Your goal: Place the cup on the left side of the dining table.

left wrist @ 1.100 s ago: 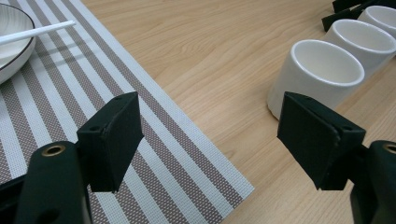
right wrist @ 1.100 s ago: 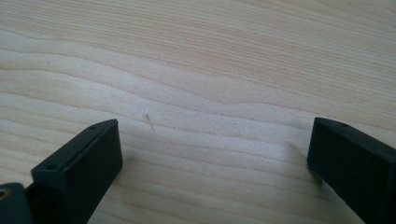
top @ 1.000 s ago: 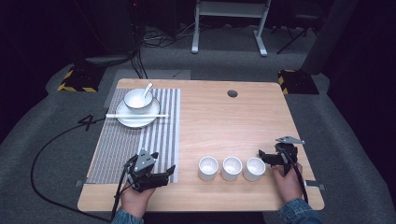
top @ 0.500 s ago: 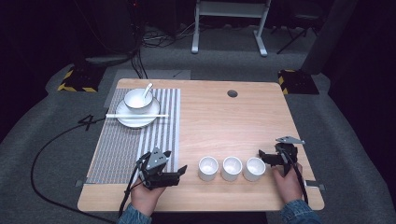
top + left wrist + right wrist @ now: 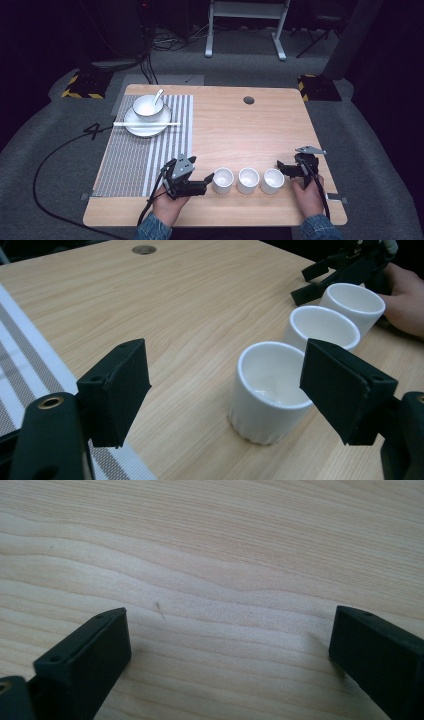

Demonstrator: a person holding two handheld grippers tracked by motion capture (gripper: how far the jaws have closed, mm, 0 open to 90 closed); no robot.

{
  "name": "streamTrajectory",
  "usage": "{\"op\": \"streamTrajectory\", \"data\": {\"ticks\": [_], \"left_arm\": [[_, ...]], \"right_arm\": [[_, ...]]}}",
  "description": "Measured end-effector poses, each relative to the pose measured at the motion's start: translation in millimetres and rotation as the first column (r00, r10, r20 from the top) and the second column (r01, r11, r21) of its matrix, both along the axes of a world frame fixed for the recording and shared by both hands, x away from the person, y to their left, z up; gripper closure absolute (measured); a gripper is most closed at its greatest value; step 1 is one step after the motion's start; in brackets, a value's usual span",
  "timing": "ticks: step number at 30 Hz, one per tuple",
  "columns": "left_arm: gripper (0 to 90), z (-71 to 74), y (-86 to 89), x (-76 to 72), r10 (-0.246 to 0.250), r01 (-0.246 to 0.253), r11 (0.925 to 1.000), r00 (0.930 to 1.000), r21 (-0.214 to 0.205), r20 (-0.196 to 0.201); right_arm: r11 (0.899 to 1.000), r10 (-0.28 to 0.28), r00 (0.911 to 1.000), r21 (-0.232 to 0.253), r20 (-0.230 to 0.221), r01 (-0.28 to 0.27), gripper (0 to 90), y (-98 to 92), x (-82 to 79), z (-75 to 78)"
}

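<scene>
Three white cups stand in a row near the table's front edge: the left cup, the middle cup and the right cup. My left gripper is open and points right, its tips just short of the left cup. In the left gripper view the left cup stands just ahead of the open jaws of my left gripper, nearer the right one, with the other two cups behind it. My right gripper is open beside the right cup. In its own view my right gripper has bare wood between its jaws.
A striped placemat covers the table's left part. At its far end a bowl with a spoon sits on a plate, with chopsticks laid across it. A dark cable hole lies at the far middle.
My left gripper has moved right, off the placemat's edge, up to the left cup. The right gripper and the cups have stayed in place.
</scene>
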State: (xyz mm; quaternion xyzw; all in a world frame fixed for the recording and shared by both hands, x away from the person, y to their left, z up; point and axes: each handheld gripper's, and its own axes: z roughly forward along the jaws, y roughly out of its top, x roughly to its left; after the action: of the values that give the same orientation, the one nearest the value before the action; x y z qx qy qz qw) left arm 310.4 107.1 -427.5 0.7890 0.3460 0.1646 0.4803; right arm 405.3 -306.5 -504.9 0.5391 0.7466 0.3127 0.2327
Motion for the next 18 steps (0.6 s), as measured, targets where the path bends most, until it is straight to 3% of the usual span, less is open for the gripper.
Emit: {"op": "streamTrajectory", "data": {"ticks": [10, 18], "left_arm": [[19.0, 1.9, -22.9, 3.9, -0.033, 0.033, 0.9994, 0.9995, -0.011, -0.002], [17.9, -5.3, -38.1, 7.7, -0.038, 0.037, 0.9992, 0.9989, -0.015, -0.029]], "right_arm": [[1.000, 0.000, 1.0000, 0.000, 0.000, 0.000, 3.1, 0.1, -0.1, 0.0], [1.000, 0.000, 1.0000, 0.000, 0.000, 0.000, 3.1, 0.0, -0.1, 0.0]]}}
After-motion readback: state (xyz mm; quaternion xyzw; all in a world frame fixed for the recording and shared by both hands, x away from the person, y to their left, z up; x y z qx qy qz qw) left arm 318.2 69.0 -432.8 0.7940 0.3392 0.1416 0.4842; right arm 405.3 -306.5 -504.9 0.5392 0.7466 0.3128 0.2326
